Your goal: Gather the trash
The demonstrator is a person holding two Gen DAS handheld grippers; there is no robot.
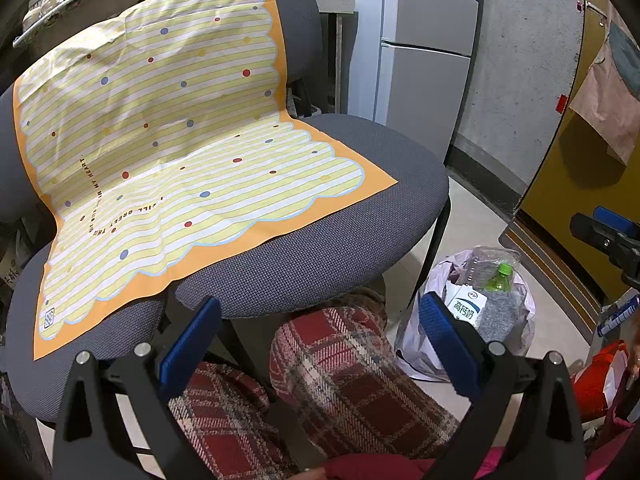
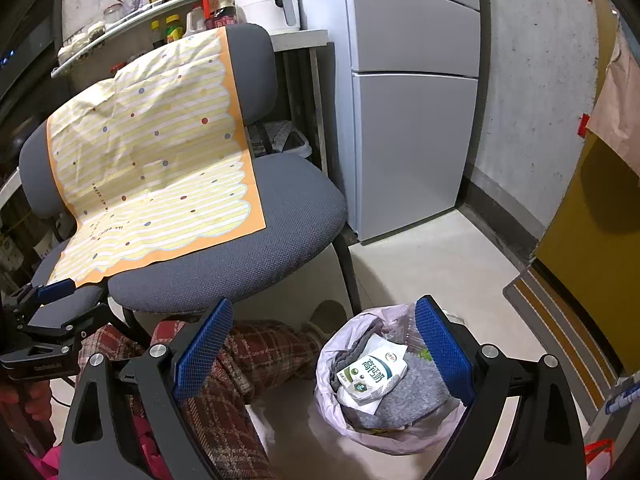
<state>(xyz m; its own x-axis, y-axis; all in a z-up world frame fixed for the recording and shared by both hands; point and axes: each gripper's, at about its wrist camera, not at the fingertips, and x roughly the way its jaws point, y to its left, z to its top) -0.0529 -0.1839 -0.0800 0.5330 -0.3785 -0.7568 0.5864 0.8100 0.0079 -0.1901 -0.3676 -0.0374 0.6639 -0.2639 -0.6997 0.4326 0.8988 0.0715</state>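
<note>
Kitchen corner with a pale tiled floor and a grey two-door refrigerator [image 2: 412, 100] in the upper right of the right-wrist view. Centre left: a grey mesh-fabric office chair [image 1: 320, 236] draped with a yellow-striped, orange-bordered dotted cloth [image 1: 160, 140], bare of litter. Lower right of both views: a small bin lined with a pale lilac plastic bag [image 2: 332, 360], standing on the floor just beside the person's plaid-trousered legs [image 1: 340, 368]. It holds a white-and-blue milk carton [image 2: 372, 376], a grey knitted rag [image 2: 416, 392] and a clear plastic bottle with a green cap [image 1: 500, 272].

Left gripper [image 1: 320, 336] and right gripper [image 2: 324, 352] — both spread wide, holding nothing. The collecting appears near its end; a sound next step would be to close the fingers on the bag's rim, not its contents, and lift gently to avoid tearing.

Legible writing: carton, "高钙奶"; cloth, partly readable, "IN MY HEART".
</note>
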